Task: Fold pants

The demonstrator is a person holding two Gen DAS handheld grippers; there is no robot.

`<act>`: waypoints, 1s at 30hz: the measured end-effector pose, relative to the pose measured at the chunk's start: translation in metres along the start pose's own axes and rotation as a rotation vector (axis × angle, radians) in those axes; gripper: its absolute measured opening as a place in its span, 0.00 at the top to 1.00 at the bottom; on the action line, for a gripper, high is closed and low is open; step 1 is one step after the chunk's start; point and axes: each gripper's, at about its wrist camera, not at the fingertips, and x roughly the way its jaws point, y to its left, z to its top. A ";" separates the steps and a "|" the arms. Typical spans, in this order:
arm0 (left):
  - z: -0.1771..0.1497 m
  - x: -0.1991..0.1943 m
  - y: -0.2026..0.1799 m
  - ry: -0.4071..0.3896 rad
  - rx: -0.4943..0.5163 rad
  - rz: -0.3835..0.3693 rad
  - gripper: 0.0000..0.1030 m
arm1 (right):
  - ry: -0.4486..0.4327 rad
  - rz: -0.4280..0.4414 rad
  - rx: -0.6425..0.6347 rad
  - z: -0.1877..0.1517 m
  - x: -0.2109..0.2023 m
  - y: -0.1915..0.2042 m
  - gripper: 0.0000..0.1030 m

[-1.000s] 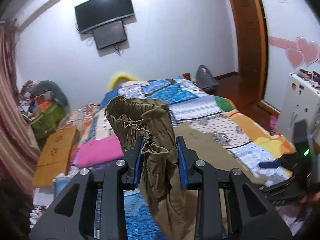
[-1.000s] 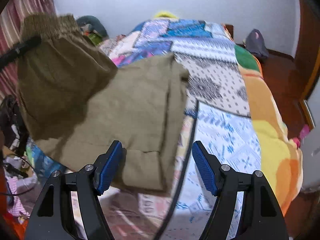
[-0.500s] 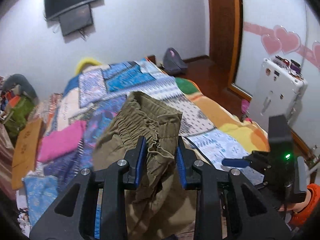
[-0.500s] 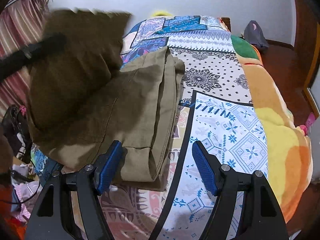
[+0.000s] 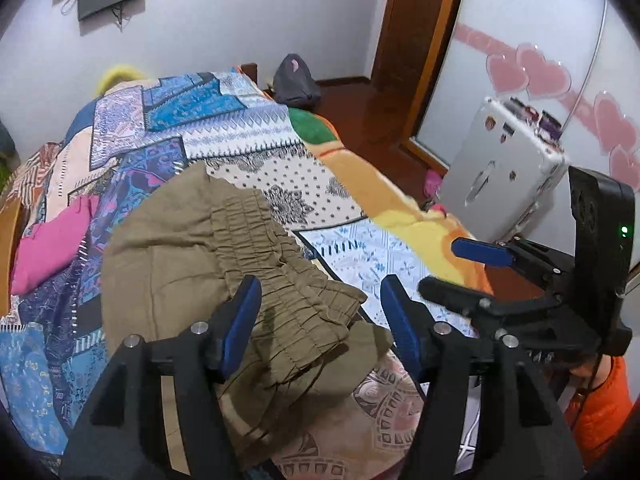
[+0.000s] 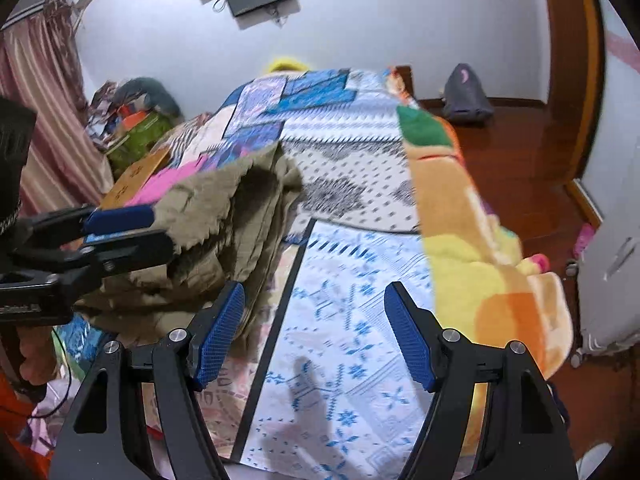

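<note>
The olive-brown pants [image 5: 208, 264] lie folded over on the patchwork bedspread [image 5: 248, 140], with the gathered elastic waistband [image 5: 276, 272] on top, reaching between my left fingers. My left gripper [image 5: 320, 316] is open just above the waistband and holds nothing. My right gripper [image 6: 316, 332] is open and empty over the blue and white patch of the bedspread [image 6: 360, 280], to the right of the pants [image 6: 232, 216]. The right gripper also shows at the right of the left wrist view [image 5: 460, 264]. The left gripper shows at the left of the right wrist view [image 6: 132, 228], beside the pants.
A pink cloth [image 5: 48, 240] lies on the bed left of the pants. A white appliance [image 5: 504, 164] stands right of the bed, by a wooden door frame [image 5: 416, 40]. A grey bag [image 5: 296, 84] sits on the floor. Clutter [image 6: 136, 120] lies by the curtain.
My left gripper has opened and let go of the waistband, which now lies on the folded pants. The pants have come down from hanging onto the bed. The right gripper stays open.
</note>
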 end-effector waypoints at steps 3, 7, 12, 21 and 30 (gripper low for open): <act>0.003 -0.020 0.017 -0.065 -0.035 0.046 0.40 | -0.034 0.016 0.006 0.009 -0.006 0.003 0.33; -0.001 -0.033 0.056 -0.072 -0.065 0.163 0.40 | -0.048 0.083 -0.027 0.020 0.004 0.024 0.33; -0.026 -0.026 0.098 0.015 -0.102 0.223 0.40 | -0.004 0.134 -0.073 0.020 0.032 0.058 0.33; -0.080 -0.007 0.124 0.095 -0.163 0.188 0.40 | 0.112 0.138 -0.104 -0.005 0.070 0.077 0.31; -0.086 -0.014 0.120 0.091 -0.143 0.184 0.40 | 0.143 0.159 -0.023 -0.018 0.076 0.064 0.29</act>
